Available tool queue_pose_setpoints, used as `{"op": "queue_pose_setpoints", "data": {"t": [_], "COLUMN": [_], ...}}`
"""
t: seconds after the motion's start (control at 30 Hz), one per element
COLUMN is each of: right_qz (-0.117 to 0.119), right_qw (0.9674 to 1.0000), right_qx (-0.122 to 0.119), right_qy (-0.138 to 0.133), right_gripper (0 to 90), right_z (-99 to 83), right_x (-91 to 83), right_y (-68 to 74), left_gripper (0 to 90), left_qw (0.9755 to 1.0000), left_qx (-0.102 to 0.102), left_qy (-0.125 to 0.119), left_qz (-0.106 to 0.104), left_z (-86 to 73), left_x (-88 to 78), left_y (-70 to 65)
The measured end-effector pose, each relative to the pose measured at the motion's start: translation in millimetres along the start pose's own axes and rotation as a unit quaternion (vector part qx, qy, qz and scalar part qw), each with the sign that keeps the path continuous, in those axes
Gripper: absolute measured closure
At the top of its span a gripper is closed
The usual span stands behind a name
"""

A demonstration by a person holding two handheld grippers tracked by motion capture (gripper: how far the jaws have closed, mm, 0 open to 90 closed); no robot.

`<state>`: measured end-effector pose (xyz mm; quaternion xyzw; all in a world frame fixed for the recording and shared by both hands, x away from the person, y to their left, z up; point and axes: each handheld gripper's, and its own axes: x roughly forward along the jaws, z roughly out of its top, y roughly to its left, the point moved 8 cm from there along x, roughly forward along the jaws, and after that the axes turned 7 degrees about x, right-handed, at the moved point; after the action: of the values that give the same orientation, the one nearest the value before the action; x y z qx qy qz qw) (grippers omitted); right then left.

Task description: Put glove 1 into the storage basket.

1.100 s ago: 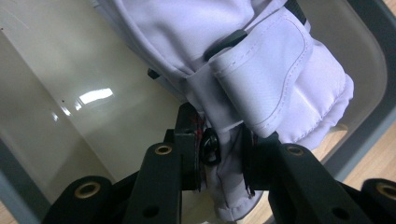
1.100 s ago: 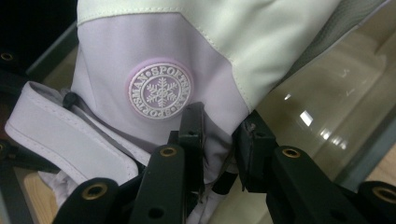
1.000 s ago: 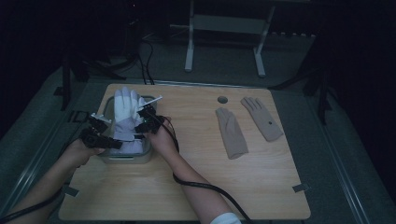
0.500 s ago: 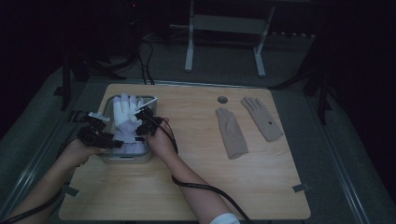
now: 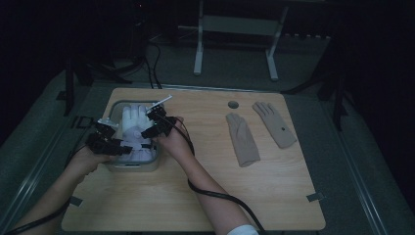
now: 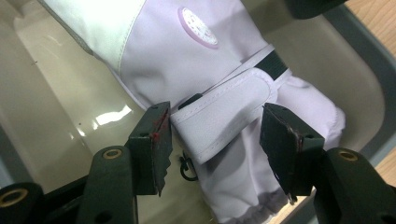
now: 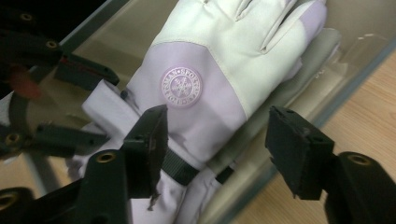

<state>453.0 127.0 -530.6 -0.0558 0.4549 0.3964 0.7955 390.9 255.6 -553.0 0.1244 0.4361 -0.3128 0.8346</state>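
A white and lilac ski glove [image 5: 133, 128] [image 6: 187, 51] [image 7: 210, 79] lies in a clear plastic bin [image 5: 136, 165] at the table's left. It has a round snowflake badge [image 7: 181, 87] and a wrist strap [image 6: 224, 112]. My left gripper [image 5: 113, 145] [image 6: 215, 140] is open, its jaws astride the strap at the cuff without clamping it. My right gripper [image 5: 155, 125] [image 7: 217, 140] is open too, hovering over the glove's cuff and the bin's right wall [image 7: 289, 121]. In the right gripper view the left gripper [image 7: 56, 74] shows at the far side of the glove.
Two beige gloves [image 5: 242, 139] [image 5: 274, 123] lie flat on the wooden table [image 5: 205, 196] at the right. A round hole [image 5: 233, 104] sits in the tabletop near the far edge. Cables trail from both grippers over the table's front. Metal stand legs [image 5: 235, 44] rise beyond the table.
Both grippers have stayed over the bin with only slight shifts. The glove lies in the bin as before.
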Motion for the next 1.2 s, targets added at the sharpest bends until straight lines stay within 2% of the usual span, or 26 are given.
{"op": "queue_pose_setpoints", "data": {"t": [0.1, 0.17, 0.37, 0.4, 0.43, 0.53, 0.57, 0.6, 0.73, 0.83, 0.9, 1.07, 1.2], "right_qz": [0.019, 0.027, 0.031, 0.031, 0.031, 0.029, 0.029, 0.030, 0.029, 0.030, 0.025, 0.018, 0.010], "right_qw": [0.9998, 0.9995, 0.9991, 0.9990, 0.9989, 0.9988, 0.9988, 0.9987, 0.9985, 0.9984, 0.9985, 0.9985, 0.9985], "right_qx": [-0.007, -0.014, -0.013, -0.013, -0.016, -0.019, -0.019, -0.018, -0.015, -0.014, -0.014, -0.009, -0.008], "right_qy": [0.001, -0.003, -0.028, -0.029, -0.031, -0.034, -0.036, -0.037, -0.044, -0.045, -0.048, -0.050, -0.054], "right_gripper": [25.7, 23.5, 19.4, 19.4, 19.4, 18.6, 18.6, 18.6, 18.4, 18.3, 18.1, 17.4, 17.4], "right_z": [-3.0, -5.0, -8.0, -9.1, -10.2, -13.9, -15.0, -16.0, -20.0, -21.1, -25.0, -32.6, -38.8], "right_x": [-9.6, -15.9, -32.4, -34.4, -36.3, -41.9, -43.8, -45.9, -54.5, -56.7, -63.7, -75.3, -84.3], "right_y": [-1.4, -2.3, -10.7, -11.9, -13.0, -17.1, -18.8, -20.2, -25.5, -26.7, -33.5, -45.7, -54.5], "left_gripper": [44.2, 44.3, 44.7, 44.7, 44.7, 44.7, 44.8, 44.8, 44.8, 44.9, 47.0, 47.0, 47.0], "left_qw": [1.0000, 0.9999, 0.9995, 0.9990, 0.9988, 0.9981, 0.9981, 0.9981, 0.9980, 0.9980, 0.9972, 0.9962, 0.9955], "left_qx": [-0.001, 0.000, 0.002, 0.009, 0.008, 0.004, 0.004, 0.006, 0.016, 0.019, 0.023, 0.027, 0.037], "left_qy": [-0.005, -0.008, -0.019, -0.020, -0.021, -0.045, -0.045, -0.053, -0.060, -0.060, -0.070, -0.076, -0.079], "left_qz": [0.005, 0.008, 0.024, 0.039, 0.043, 0.042, 0.042, 0.030, 0.007, 0.005, -0.012, -0.032, -0.038], "left_z": [3.0, 4.9, 9.7, 11.0, 11.5, 17.2, 17.2, 20.5, 26.9, 28.2, 33.5, 40.2, 45.3], "left_x": [-2.3, -4.1, -9.9, -11.7, -12.5, -20.3, -20.3, -23.6, -22.9, -22.2, -19.9, -14.9, -10.9], "left_y": [-3.2, -5.0, -9.0, -9.3, -9.3, -13.6, -13.6, -19.2, -35.0, -38.7, -51.3, -66.9, -77.0]}}
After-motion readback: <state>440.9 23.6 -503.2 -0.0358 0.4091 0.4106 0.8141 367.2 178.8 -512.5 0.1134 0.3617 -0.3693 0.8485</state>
